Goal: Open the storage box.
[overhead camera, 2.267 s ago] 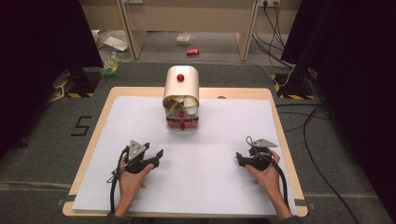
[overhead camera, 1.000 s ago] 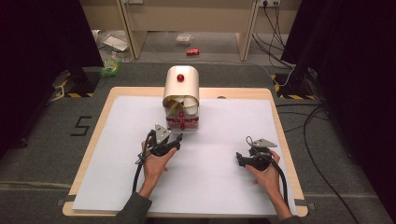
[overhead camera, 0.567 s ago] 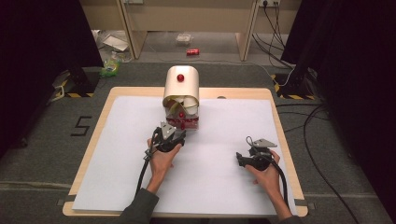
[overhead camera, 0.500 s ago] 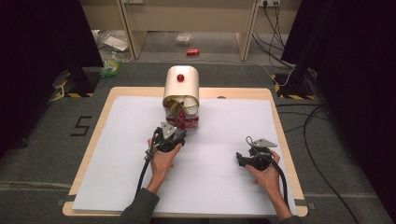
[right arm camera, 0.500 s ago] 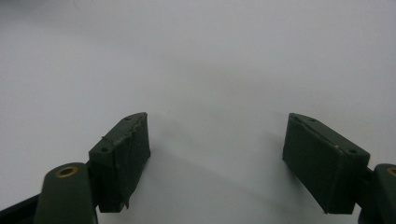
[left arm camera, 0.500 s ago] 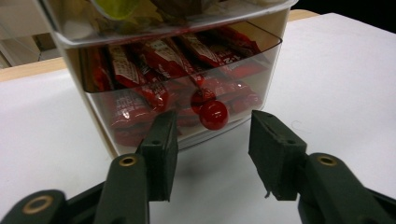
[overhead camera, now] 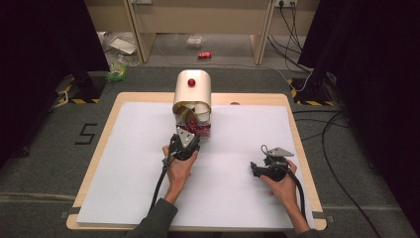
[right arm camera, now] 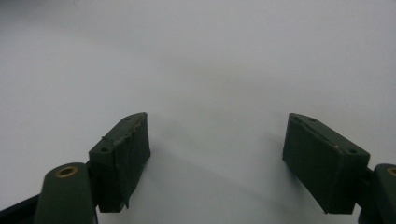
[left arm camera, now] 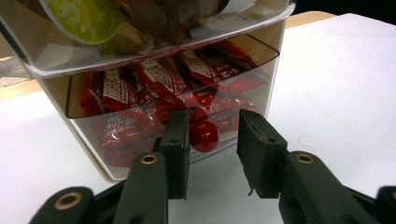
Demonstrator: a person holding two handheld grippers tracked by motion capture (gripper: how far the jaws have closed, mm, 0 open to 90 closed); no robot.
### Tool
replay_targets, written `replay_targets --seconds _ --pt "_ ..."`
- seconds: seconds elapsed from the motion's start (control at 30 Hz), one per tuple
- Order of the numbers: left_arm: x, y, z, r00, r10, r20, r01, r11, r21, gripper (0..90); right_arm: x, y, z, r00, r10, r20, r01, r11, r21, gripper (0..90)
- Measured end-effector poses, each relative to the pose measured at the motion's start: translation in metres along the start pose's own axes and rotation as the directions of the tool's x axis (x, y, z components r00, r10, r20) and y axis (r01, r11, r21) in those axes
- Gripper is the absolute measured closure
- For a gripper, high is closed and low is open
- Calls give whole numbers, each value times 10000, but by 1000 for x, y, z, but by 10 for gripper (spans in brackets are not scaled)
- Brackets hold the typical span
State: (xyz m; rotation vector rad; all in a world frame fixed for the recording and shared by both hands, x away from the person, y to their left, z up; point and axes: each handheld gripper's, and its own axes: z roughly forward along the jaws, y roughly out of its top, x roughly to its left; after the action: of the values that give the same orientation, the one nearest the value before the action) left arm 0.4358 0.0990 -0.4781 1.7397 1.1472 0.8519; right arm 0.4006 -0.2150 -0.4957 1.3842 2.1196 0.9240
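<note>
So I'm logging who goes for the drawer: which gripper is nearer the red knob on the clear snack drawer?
Left. The left gripper is right at the red knob, jaws open either side. The right gripper rests well off to the right on the white sheet.

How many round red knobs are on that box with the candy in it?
2. One red knob sits on the rounded top of the box; another is on its clear drawer front, between the left gripper's open jaws. Others may be hidden.

My left gripper (overhead camera: 189, 137) is extended forward, jaws parted. My right gripper (overhead camera: 256, 170) rests low, jaws spread wide.
</note>
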Motion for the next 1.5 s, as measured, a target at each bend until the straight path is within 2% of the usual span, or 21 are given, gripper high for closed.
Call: replay_targets --seconds 0.1,0.3,0.43,0.57,0.6,0.7,0.83,1.0,1.27,1.5 --pt "-2 -1 1 9995 -199 -255 200 9998 32 662 0 0 0 10000 1 -4 -1 10000 4 234" --pt "-7 -4 3 9974 -202 -686 214 9996 159 693 0 0 0 10000 1 -2 -1 10000 3 234" --pt "-11 -7 5 9937 -577 -963 586 9983 70 693 0 0 0 10000 -3 -5 3 10000 9 234" --pt "-13 -9 6 9899 -714 -1225 712 9974 -62 720 0 0 0 10000 -3 -7 3 10000 9 234" --pt "-15 -10 6 9868 -921 -1335 907 9957 -169 723 0 0 0 10000 1 -12 -1 10000 8 234" --pt "-18 -11 7 9839 -889 -1551 861 9960 -245 723 0 0 0 10000 1 -15 -1 10000 12 234" --pt "-18 -11 7 9822 -1075 -1542 1034 9940 -344 729 0 0 0 10000 -4 -6 4 10000 10 234" --pt "-20 -12 8 9808 -985 -1685 931 9949 -399 733 0 0 0 10000 1 -17 -1 10000 9 233" --pt "-17 -13 6 9836 -1097 -1434 1041 9935 -458 734 0 0 0 10000 6 -5 -6 10000 7 234" --pt "-17 -15 2 9864 -994 -1310 942 9945 -457 733 0 0 0 10000 -4 -1 4 10000 0 234"
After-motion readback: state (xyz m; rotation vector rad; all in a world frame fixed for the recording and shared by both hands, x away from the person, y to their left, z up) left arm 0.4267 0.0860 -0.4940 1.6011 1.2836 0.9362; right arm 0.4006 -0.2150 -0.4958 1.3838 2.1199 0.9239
